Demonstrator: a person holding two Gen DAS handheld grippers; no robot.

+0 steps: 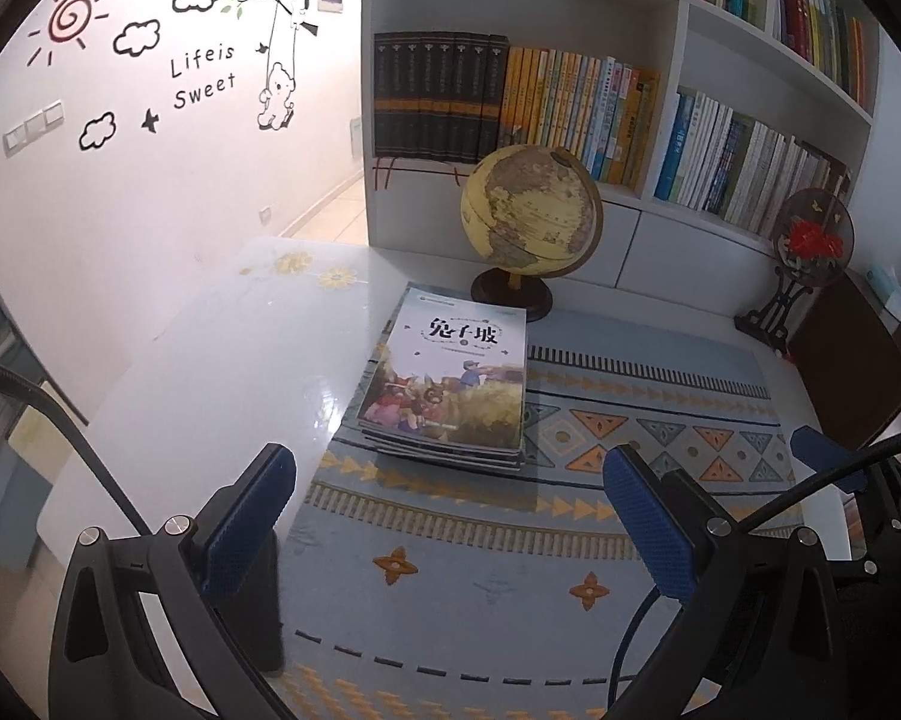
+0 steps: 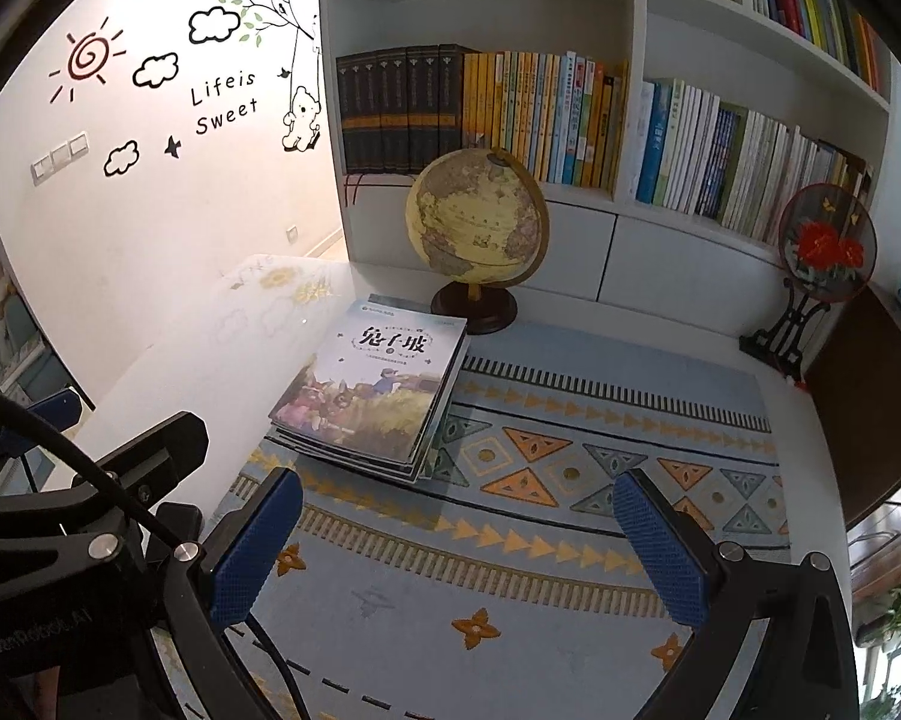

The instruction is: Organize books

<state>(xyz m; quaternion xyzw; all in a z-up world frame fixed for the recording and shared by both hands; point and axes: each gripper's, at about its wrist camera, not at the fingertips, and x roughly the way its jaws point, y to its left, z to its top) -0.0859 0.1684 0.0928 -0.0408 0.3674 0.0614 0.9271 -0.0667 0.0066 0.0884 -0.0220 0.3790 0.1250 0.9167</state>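
Observation:
A stack of several thin books (image 1: 447, 378) lies flat on the patterned mat, its top cover showing an illustrated scene under Chinese characters. The right wrist view shows the same stack (image 2: 369, 387) left of centre. My left gripper (image 1: 450, 516) hovers open just short of the stack, blue pads wide apart with nothing between them. My right gripper (image 2: 459, 546) is open too, empty, nearer the table's front and to the right of the stack. The other gripper's blue fingertip (image 1: 822, 456) shows at the right edge of the left wrist view.
A globe (image 1: 531, 210) on a dark base stands right behind the stack. A white bookshelf (image 1: 660, 204) packed with upright books fills the back. A round fan ornament on a black stand (image 1: 810, 246) sits at the right, beside a dark brown box (image 1: 846, 372). The blue mat (image 1: 630, 420) covers the table.

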